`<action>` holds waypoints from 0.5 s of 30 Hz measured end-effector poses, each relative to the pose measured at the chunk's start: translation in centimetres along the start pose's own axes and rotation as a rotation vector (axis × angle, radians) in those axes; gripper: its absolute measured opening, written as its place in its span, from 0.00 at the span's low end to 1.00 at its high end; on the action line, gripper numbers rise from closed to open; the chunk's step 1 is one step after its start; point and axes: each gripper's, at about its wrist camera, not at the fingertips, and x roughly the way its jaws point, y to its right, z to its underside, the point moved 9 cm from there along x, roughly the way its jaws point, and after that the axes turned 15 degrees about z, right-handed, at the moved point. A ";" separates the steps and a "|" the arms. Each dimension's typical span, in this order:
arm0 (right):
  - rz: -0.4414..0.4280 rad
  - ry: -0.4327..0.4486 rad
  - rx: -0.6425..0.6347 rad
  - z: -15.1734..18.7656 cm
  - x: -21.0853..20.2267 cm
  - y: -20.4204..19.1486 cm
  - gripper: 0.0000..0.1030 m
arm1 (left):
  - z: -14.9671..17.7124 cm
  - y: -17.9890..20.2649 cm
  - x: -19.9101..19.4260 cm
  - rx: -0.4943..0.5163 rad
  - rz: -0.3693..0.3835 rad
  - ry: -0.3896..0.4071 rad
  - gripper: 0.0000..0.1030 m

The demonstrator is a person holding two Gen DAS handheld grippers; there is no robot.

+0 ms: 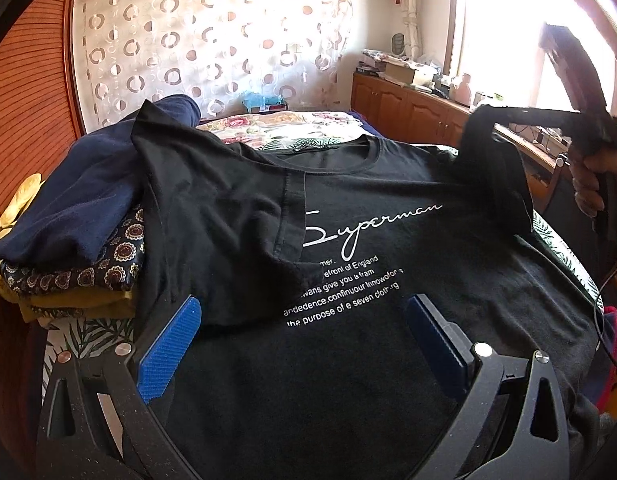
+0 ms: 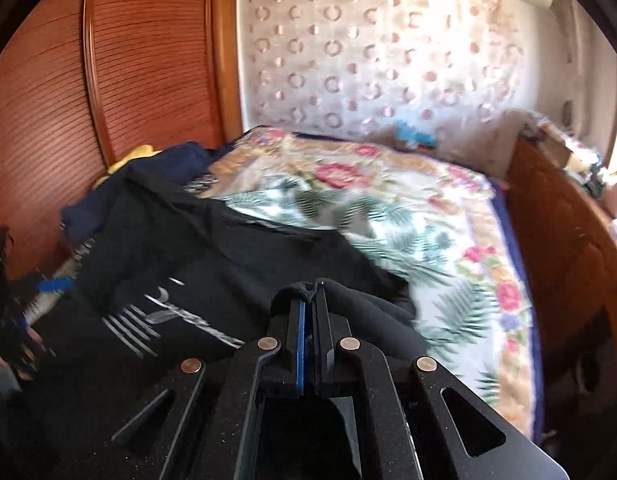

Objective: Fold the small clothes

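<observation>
While the black cotton T-shirt with white script lettering (image 1: 348,240) lies face up across the bed with the floral and palm-leaf cover (image 2: 448,240), its collar pointing away toward the curtained wall, the right hand-held gripper (image 2: 310,292) has its blue-padded fingers pressed together on a bunched fold of the shirt's own right-side sleeve, a nub of black cloth showing at the tips. Seen from the left wrist, that sleeve (image 1: 492,160) is lifted off the bed at the shirt's far right corner, drawn up into a taut dark ridge toward the person's hand (image 1: 592,184) on the handle. The shirt's long axis runs from the near hem to the far collar, so the held sleeve probably has to travel crosswise, leftward over the lettering, and the right hand is the one placed for that. The left hand-held gripper (image 1: 304,320) hangs over the lower chest of the shirt with its fingers spread wide and nothing between them. On the opposite side, the other sleeve (image 1: 228,208) is already laid inward over the start of the script. Just beside the shirt's left edge sits a stack of folded clothes (image 1: 68,240), navy on top of patterned and mustard pieces.
</observation>
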 end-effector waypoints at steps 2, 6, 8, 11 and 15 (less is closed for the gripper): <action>-0.027 -0.020 -0.006 -0.3 0.8 -1.7 0.04 | 0.1 -0.1 0.0 -0.002 -0.003 -0.003 1.00; 0.006 -0.037 -0.053 -0.4 1.5 -2.5 0.34 | 0.1 -0.2 -0.2 -0.006 -0.004 0.001 1.00; 0.014 -0.029 -0.064 -0.2 1.3 -2.3 0.41 | 0.1 -0.3 -0.2 -0.010 -0.003 0.003 1.00; 0.016 -0.059 -0.075 0.5 1.6 -1.3 0.43 | 0.0 -0.4 -0.1 -0.016 -0.001 0.004 1.00; 0.037 -0.076 -0.072 0.9 1.0 -0.8 0.43 | 0.1 -0.1 0.0 -0.011 0.001 0.003 1.00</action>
